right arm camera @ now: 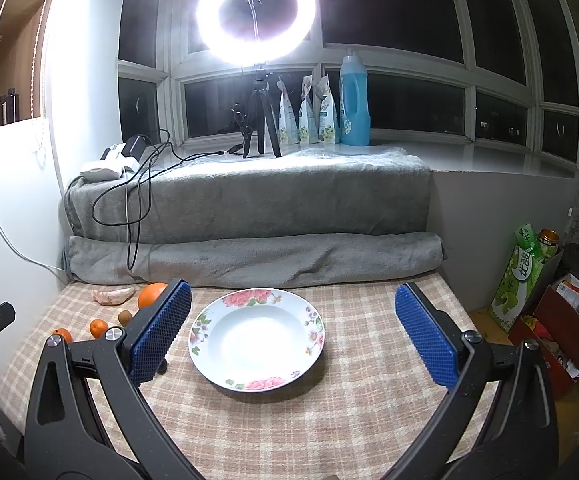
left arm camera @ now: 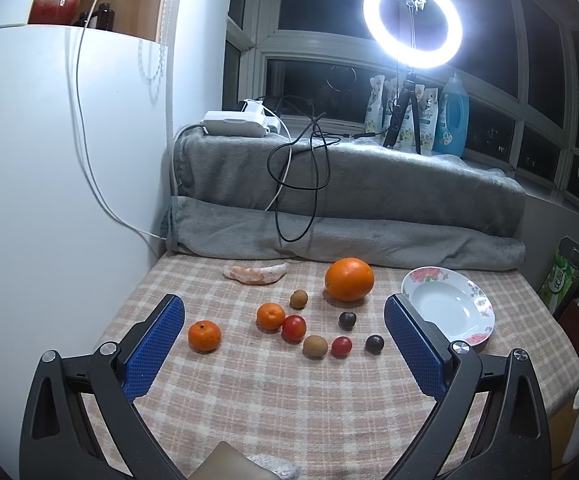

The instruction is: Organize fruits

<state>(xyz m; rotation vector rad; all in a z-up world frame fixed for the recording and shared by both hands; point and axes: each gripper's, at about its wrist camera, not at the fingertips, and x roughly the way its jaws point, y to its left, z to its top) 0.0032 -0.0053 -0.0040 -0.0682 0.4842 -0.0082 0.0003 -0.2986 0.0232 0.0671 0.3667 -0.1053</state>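
Plate: your floral-rim plate (right arm camera: 256, 336) sits on the checked bench cloth (right arm camera: 329, 412), nothing in it, bare white bowl. In left view it lies at the right edge of the fruit spread (left arm camera: 449, 304).
Fruit: all loose on the cloth, none in the plate.
Big orange: (left arm camera: 349, 279) nearest the back, just left of the plate, apart from it.
Mandarins: two, one at far left (left arm camera: 204, 335), one (left arm camera: 271, 316) touching a red tomato (left arm camera: 293, 328).
Kiwis: one behind the group (left arm camera: 298, 299), one in front (left arm camera: 315, 346), just beside a 2nd small tomato (left arm camera: 341, 347).
Dark plums: two, (left arm camera: 347, 320) and (left arm camera: 374, 344), closest to the plate side.
Peel scrap: pale orange piece (left arm camera: 255, 273) at the back, by the grey blanket roll (left arm camera: 369, 240).
Left gripper: (left arm camera: 283, 318) your blue pads wide apart, holding nothing, above the bench w/ the fruit group framed between them.
Right gripper: (right arm camera: 292, 306) pads wide apart, empty, plate centred between them, no contact.
Box at right: red carton (right arm camera: 561, 340) off the bench edge w/ mixed items inside, too small to tell what.
Sill: ring light (right arm camera: 255, 12), blue bottle (right arm camera: 354, 104), pouches (right arm camera: 309, 116).
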